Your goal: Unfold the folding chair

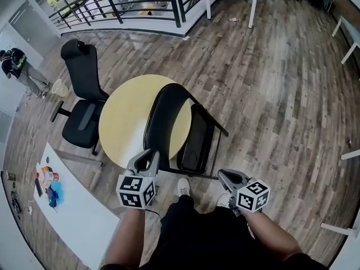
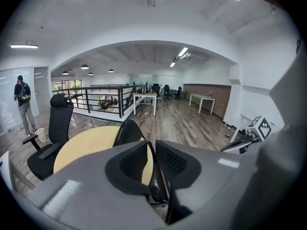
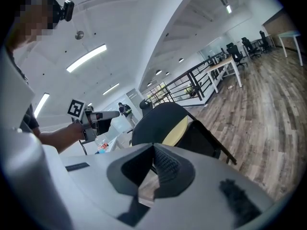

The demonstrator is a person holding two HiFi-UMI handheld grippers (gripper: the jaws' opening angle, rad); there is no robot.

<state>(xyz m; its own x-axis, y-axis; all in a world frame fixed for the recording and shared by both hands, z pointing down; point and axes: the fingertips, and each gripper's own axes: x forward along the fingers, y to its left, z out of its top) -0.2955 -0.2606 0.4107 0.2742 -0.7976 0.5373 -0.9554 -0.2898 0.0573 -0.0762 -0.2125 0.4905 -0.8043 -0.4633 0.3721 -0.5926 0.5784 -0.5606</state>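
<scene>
Folding chair (image 1: pixel 169 114) stands just ahead of the person, not yet opened. Its seat (image 1: pixel 198 139) is tipped up beside the backrest, and the frame seems to lean on the round table (image 1: pixel 124 122) at its 9 o'clock, probably parked there for support. The left gripper (image 1: pixel 147 155), at the chair's 7 o'clock, has its jaws slightly parted and empty, likely readied to take the back frame. The right gripper (image 1: pixel 224 176), at 5 o'clock, is clenched on nothing, near the seat side.
</scene>
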